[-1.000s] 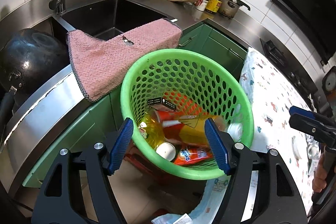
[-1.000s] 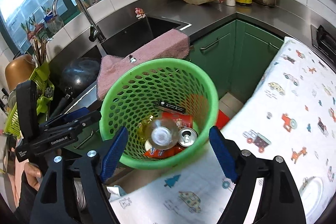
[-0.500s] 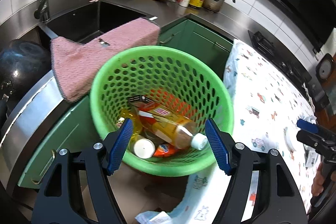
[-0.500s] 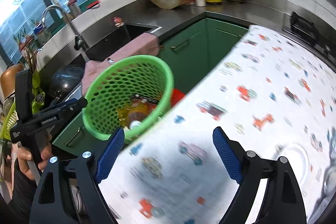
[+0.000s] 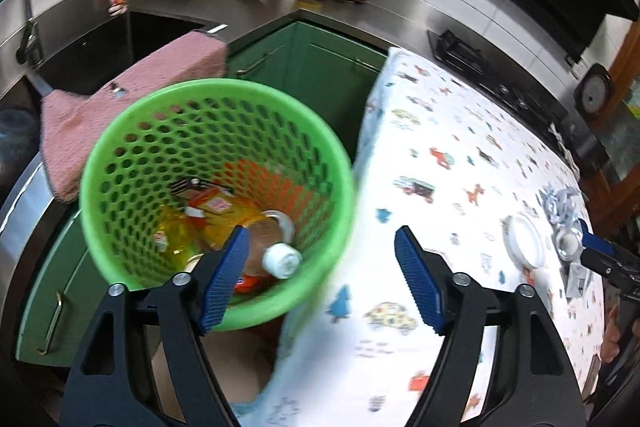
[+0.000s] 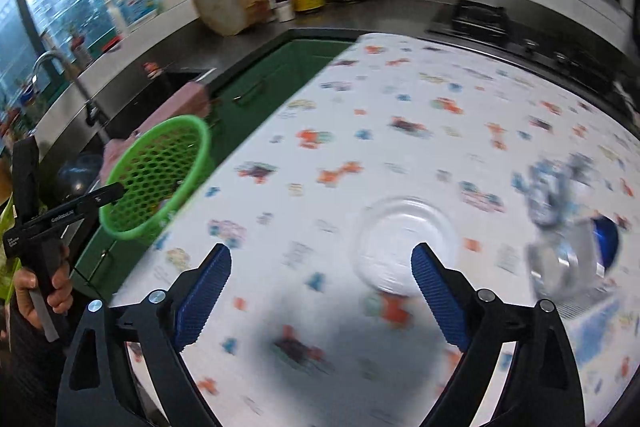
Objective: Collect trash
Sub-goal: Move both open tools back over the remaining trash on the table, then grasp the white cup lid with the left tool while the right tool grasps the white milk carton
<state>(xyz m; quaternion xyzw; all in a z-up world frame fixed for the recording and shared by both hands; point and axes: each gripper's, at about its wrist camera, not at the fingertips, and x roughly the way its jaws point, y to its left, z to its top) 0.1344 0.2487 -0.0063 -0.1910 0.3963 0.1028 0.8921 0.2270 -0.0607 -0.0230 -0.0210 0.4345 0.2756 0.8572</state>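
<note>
The right wrist view is blurred; a clear plate [image 6: 406, 243] and crumpled trash [image 6: 560, 187] on the counter [image 6: 360, 99] are hard to make out. Only the left view shows bottles [image 5: 256, 227] inside the green basket [image 5: 132, 131]. Left gripper [image 5: 320, 275] and right gripper [image 6: 320, 295] both have jaws wide apart, empty.

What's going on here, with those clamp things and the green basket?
A person holds a two-finger gripper in each hand and is clearing rubbish off a table. The green basket beside the table already holds a bottle and other packaging. Both grippers are open and carry nothing. The left gripper is above the basket's edge, while the right gripper is over the patterned tablecloth, pointing towards a clear lid and crumpled wrapper that lie there.
</note>
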